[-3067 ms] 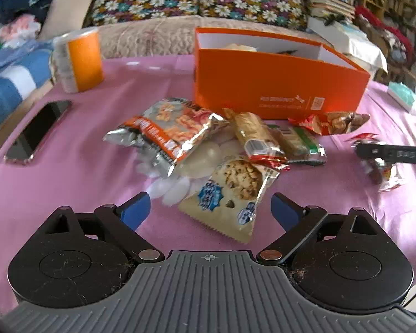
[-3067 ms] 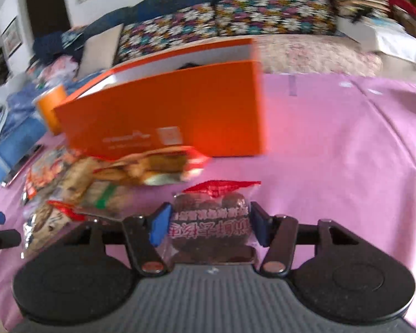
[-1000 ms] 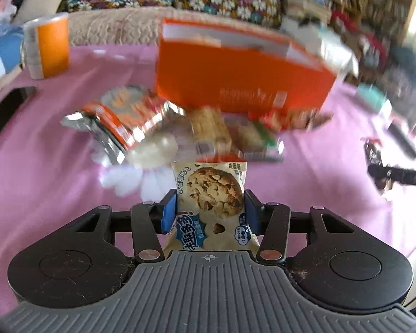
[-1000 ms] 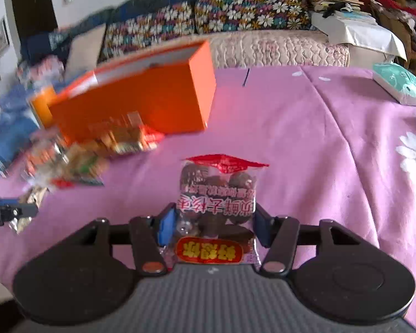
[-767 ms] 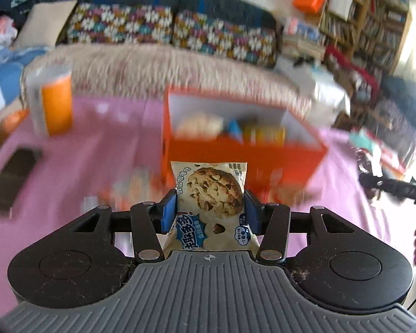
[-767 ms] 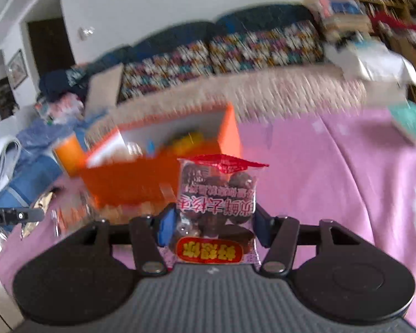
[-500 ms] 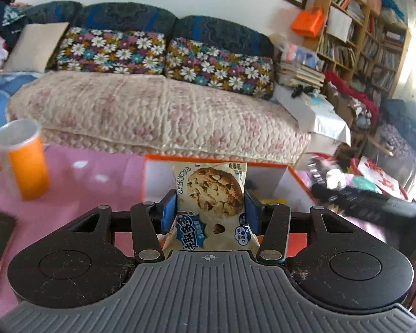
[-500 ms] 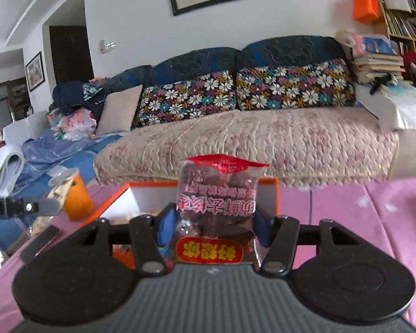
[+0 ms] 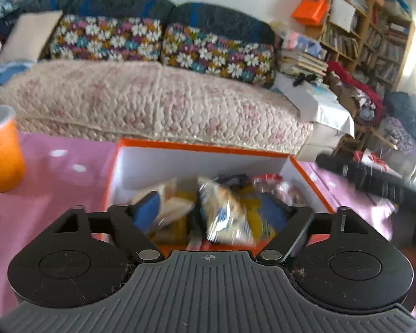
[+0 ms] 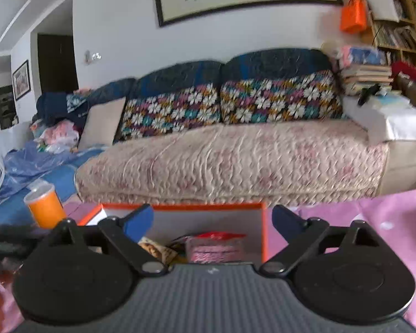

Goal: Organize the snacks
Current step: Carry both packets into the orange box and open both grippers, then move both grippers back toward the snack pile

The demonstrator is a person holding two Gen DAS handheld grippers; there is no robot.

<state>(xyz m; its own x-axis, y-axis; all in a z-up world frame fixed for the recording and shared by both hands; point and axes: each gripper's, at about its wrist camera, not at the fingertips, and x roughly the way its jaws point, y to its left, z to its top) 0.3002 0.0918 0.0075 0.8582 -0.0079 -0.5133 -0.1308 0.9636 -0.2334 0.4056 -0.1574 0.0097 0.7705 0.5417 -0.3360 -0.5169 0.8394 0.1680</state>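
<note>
My left gripper [image 9: 212,213] hangs over the open orange box [image 9: 202,147], its jaws opening. The cookie packet [image 9: 228,217] is a blur between the spread blue pads, touching neither, and tips into the box among several other snacks. My right gripper [image 10: 212,218] is over the same orange box [image 10: 263,230] from the other side, jaws opening wide with nothing pressed between them. The red-topped packet of brown sweets [image 10: 216,245] lies in the box just below it. In the left wrist view the right gripper [image 9: 360,177] shows as a dark bar beyond the box's right end.
An orange cup [image 9: 2,149] stands on the pink tablecloth [image 9: 55,183] left of the box. Behind the table runs a sofa with a quilted cover [image 10: 235,161] and flowered cushions. A stack of books and bookshelves [image 9: 374,41] fill the right side.
Both grippers rose from the table to above the box with their packets. Both sets of jaws have now spread; the cookie packet and the red packet have dropped out into the box.
</note>
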